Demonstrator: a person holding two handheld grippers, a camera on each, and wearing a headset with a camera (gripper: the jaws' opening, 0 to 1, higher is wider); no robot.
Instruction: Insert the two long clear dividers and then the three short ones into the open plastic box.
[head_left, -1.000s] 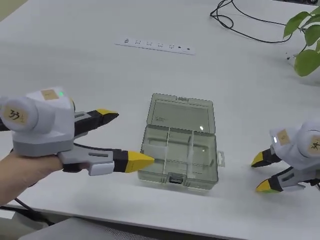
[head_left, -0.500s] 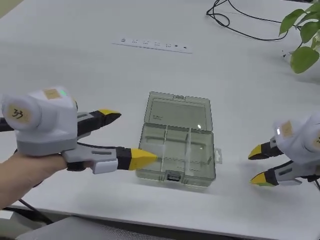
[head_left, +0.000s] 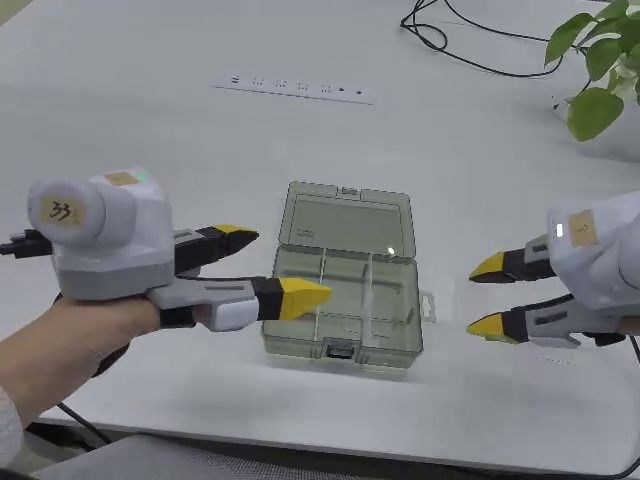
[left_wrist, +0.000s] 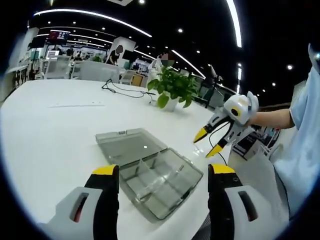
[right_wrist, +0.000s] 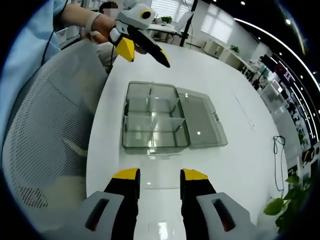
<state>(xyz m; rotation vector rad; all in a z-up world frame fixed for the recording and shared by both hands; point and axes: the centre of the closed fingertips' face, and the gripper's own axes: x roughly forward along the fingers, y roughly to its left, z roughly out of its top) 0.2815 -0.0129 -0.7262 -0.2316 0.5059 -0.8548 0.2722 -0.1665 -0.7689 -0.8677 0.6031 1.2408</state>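
Open plastic box (head_left: 340, 335) on white bench (head_left: 150, 140), flanked by two empty grippers.
Left gripper (head_left: 290, 265), jaws wide, just left of box; right gripper (head_left: 473, 300), jaws parted less, to its right; clear dividers (head_left: 371, 290) upright inside box; beyond box, power strip (head_left: 295, 89), plant (head_left: 592, 65).

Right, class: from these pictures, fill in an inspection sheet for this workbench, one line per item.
Surface: white table, smooth and pale.
Job's things: plastic box open, lid lying flat behind it; clear dividers standing inside, count unclear.
Clutter: white strip with dark marks, on the far side of the table.
Grippers: left hand-held gripper and right hand-held gripper both open, holding nothing, one either side of the box, apart from it.
Cables: black cable looped near the far edge.
Surroundings: leafy plant at the far right; mesh chair beside the table.
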